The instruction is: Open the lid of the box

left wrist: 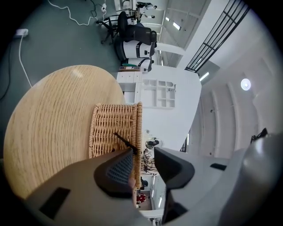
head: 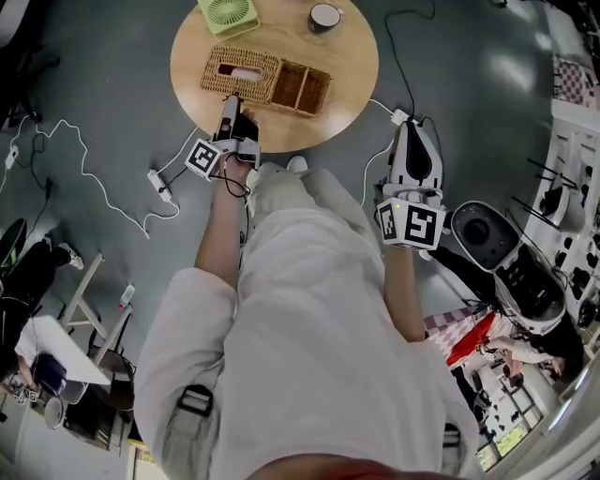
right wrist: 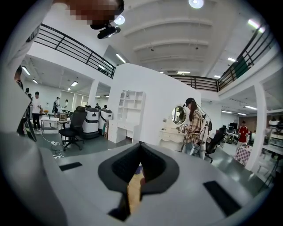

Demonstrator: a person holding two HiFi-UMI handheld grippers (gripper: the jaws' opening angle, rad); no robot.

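Note:
A wicker box point(head: 240, 73) with a woven lid lies on the round wooden table point(head: 347, 84); its right part is open compartments point(head: 302, 88). My left gripper point(head: 232, 101) is at the box's near edge. In the left gripper view, the wicker rim point(left wrist: 139, 128) runs between the jaws of the left gripper point(left wrist: 143, 152), which stand apart. The rim lies against the left pad point(left wrist: 119, 167), with a gap to the right one. A thin black tab point(left wrist: 121, 140) sticks out of the weave. My right gripper point(head: 411, 127) hangs off the table to the right, and in its own view the right gripper point(right wrist: 140, 150) is shut and empty.
A green fan point(head: 228, 13) and a cup point(head: 324, 16) stand at the table's far side. White cables and a power strip point(head: 161, 185) lie on the grey floor at left. A round dark device point(head: 483, 232) sits on the floor at right. The person's legs fill the foreground.

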